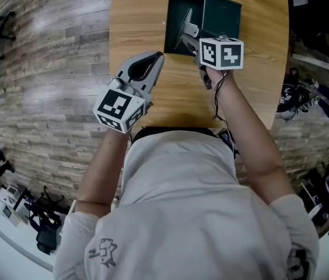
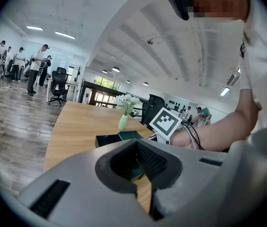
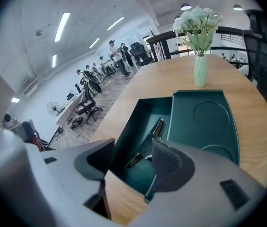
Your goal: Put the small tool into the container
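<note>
At the upper middle of the head view, the dark green container [image 1: 176, 7] sits on the wooden table [image 1: 141, 16], and the small tool [image 1: 185, 27] already lies inside its deeper compartment, slanting from the floor up toward the dividing wall. We judge the task to be at its release step, nearly done (the tool looks settled, though we cannot see how firmly it rests).

In the right gripper view, the right gripper [image 3: 133, 148] hovers over the near edge of the container [image 3: 200, 122] with its jaws spread wide and nothing clamped between them. The tool [image 3: 145, 145] shows in the gap, low in the frame. The right-hand pad stands just in front of it, and we cannot tell whether they touch. The next move, as we see it, calls for drawing this gripper straight back without nudging the tool or catching the rim.

The left gripper [image 1: 144, 67], at centre left of the head view, hangs above bare table with jaws closed together, empty.
</note>
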Demonstrator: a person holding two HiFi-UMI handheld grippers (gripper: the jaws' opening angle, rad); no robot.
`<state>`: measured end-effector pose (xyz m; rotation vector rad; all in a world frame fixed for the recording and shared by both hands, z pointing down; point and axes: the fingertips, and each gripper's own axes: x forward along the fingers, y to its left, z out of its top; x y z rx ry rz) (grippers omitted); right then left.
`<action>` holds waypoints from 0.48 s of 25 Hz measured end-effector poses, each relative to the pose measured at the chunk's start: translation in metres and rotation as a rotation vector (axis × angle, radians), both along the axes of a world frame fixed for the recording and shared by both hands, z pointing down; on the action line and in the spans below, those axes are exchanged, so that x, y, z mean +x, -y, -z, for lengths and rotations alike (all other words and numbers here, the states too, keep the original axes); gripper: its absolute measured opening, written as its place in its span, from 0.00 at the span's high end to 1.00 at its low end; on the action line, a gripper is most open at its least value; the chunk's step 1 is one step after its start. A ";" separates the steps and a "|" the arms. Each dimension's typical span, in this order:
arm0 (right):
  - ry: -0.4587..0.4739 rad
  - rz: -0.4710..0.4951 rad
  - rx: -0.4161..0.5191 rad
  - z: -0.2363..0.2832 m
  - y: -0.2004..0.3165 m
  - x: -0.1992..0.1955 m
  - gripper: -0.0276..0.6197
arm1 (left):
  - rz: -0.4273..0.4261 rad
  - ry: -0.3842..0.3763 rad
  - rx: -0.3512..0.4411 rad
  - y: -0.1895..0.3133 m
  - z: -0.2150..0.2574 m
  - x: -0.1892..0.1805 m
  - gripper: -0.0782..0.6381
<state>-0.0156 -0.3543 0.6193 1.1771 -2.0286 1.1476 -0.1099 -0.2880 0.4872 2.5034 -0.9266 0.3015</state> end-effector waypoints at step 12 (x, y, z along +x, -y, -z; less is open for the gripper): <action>0.031 0.018 0.111 0.052 -0.022 0.022 0.57 | 0.030 0.003 0.078 -0.031 0.036 0.020 0.88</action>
